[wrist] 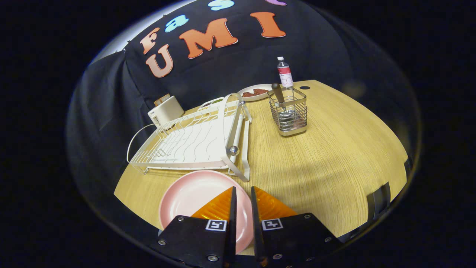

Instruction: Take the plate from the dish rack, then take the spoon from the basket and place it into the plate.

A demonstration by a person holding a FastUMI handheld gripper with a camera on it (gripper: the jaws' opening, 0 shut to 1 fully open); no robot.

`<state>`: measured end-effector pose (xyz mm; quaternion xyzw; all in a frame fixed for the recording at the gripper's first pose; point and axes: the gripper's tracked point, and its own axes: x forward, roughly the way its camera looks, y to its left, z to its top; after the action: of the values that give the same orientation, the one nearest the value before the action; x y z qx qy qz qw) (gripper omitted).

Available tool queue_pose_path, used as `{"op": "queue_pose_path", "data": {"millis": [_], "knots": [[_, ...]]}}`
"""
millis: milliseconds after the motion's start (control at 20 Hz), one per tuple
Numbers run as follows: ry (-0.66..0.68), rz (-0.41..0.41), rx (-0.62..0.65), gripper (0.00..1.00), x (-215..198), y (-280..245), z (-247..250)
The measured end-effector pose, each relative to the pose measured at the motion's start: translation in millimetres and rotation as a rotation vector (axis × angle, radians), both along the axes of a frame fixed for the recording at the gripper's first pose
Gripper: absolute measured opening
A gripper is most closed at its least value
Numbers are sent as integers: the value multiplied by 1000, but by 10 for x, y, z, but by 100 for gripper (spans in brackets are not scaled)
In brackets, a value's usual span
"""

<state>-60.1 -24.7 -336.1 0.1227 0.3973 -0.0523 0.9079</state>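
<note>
Pink plate [193,197] lies flat on the desk [334,149] near the emptied dish rack [189,139], tongs [242,193] nearly pressed together over its right rim (holding nothing), so next: spoon [279,95] from far basket [292,115].

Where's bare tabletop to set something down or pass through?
Widest bare patch: table right of the wire basket, running forward to the hand-held gripper, whose fingers sit nearly closed over the pink plate. Narrow lane between dish rack and basket. Crowded behind: toaster, food plate, bottle.
</note>
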Motion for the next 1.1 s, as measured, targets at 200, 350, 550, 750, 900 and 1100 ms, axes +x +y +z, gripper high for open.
{"op": "queue_pose_path", "data": {"millis": [200,350,550,750,900,1100], "knots": [[-11,23,-34,18,-8,79,-18],[-18,60,-81,18,-24,120,-25],[-51,47,-100,18,3,40,77],[-137,3,-146,30,110,-180,296],[-202,-14,-195,43,226,-330,460],[-260,-41,-280,60,452,-537,594]]}}
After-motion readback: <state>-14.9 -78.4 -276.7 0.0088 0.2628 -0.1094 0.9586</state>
